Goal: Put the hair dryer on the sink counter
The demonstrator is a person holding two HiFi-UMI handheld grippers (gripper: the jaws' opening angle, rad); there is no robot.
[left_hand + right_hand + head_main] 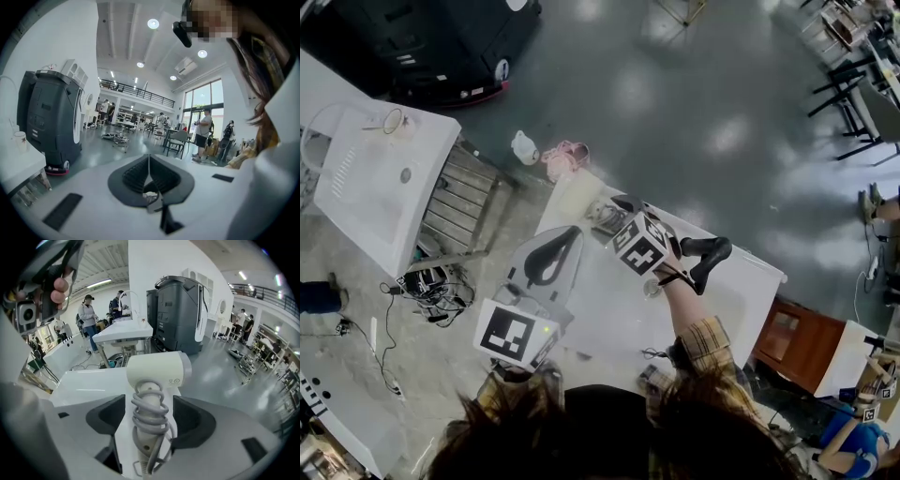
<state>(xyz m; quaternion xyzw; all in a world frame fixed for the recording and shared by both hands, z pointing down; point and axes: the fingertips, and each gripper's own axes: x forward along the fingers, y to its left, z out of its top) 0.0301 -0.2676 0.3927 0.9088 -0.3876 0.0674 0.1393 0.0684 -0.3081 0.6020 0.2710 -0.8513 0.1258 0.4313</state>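
Our right tongs point(148, 404) are spread wide. The handle of the hair dryer point(157, 371) stands between the two dark pads, with its grey cord point(149, 416) wound around it. We see a narrow gap at each side, so the pads do not press on the handle. The cream head of the dryer points toward 12 o'clock in the right gripper view and lies over the far part of the white counter point(84, 385). We cannot tell for sure whether the head bears on the surface.

In the head view, the right tongs reach toward 10 o'clock and tilt steeply down. The gloved right hand point(705, 258) grips them behind the marker cube point(642, 246), and a plaid sleeve point(703, 342) runs back toward 6 o'clock.

Our left tongs point(149, 171) are pressed together. The ribbed pads meet along one line with nothing between them. In the head view they lie almost level above the near edge of the same counter and point toward 1 o'clock, with their own marker cube point(516, 336) behind them.

A second white unit with a basin point(384, 187) stands well apart, at 10 o'clock in the head view. A big dark grey machine point(180, 315) stands behind it.
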